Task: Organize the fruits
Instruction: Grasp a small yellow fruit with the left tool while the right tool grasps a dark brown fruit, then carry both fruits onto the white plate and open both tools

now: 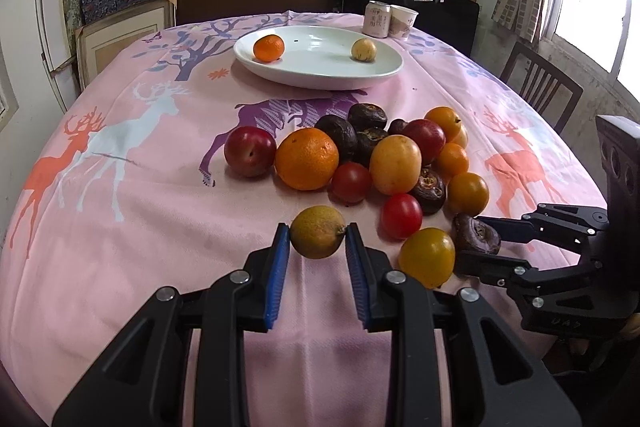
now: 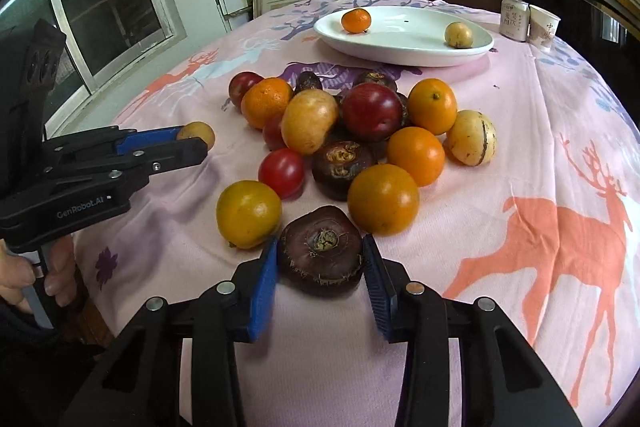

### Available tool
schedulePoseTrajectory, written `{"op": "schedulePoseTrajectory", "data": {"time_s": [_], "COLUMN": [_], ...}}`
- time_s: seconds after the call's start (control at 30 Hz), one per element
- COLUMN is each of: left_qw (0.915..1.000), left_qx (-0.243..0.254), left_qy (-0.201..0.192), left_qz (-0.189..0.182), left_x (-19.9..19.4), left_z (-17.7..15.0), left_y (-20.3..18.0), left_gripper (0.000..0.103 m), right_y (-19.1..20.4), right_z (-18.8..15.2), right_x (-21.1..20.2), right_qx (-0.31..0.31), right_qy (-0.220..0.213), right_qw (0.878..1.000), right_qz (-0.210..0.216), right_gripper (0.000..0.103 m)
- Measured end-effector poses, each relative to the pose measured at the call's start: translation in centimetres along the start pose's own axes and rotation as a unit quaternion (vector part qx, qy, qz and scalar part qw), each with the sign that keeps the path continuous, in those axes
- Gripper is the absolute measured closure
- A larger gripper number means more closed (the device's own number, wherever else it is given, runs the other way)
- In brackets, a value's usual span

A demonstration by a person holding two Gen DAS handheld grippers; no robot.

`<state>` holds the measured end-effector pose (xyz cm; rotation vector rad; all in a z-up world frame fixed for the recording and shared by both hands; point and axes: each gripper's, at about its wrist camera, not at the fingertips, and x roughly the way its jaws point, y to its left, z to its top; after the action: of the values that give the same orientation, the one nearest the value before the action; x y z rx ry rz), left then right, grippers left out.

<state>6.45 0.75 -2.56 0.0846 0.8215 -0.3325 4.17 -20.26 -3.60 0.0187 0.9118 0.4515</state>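
- Blue-padded left gripper (image 1: 317, 233) fingers clamped on yellow-green fruit (image 1: 317, 231), near side of fruit pile (image 1: 360, 155).
- Right gripper (image 2: 320, 255) fingers closed around dark water chestnut (image 2: 321, 250).
- White plate (image 1: 320, 77) sits beyond pile, straight ahead of both.

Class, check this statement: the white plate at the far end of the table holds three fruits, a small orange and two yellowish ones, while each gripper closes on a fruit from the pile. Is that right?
Not quite. The white plate holds two fruits, not three: a small orange and one yellowish fruit, as both wrist views show. The rest stands: the left gripper closes on a yellow-green fruit, the right gripper on a dark purple one.
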Motion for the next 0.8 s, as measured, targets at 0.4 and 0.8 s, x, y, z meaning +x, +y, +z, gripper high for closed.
{"op": "schedulePoseTrajectory", "data": {"time_s": [0.4,0.8], "left_qw": [0.9997,0.9986], "left_qx": [0.0,0.013], "left_qy": [-0.02,-0.048], "left_qz": [-0.014,-0.02], "left_x": [-1.5,-0.2], "left_z": [0.7,7.2], "left_y": [-0.9,-0.7], "left_gripper": [0.075,0.075], "right_y": [-2.0,-7.3], "right_z": [0.1,7.4], "right_x": [-4.0,-5.8], "right_qx": [0.037,0.056], "right_qy": [-0.051,-0.103], "right_qw": [0.997,0.993], "right_qz": [0.035,0.007], "right_gripper": [0.061,0.061]}}
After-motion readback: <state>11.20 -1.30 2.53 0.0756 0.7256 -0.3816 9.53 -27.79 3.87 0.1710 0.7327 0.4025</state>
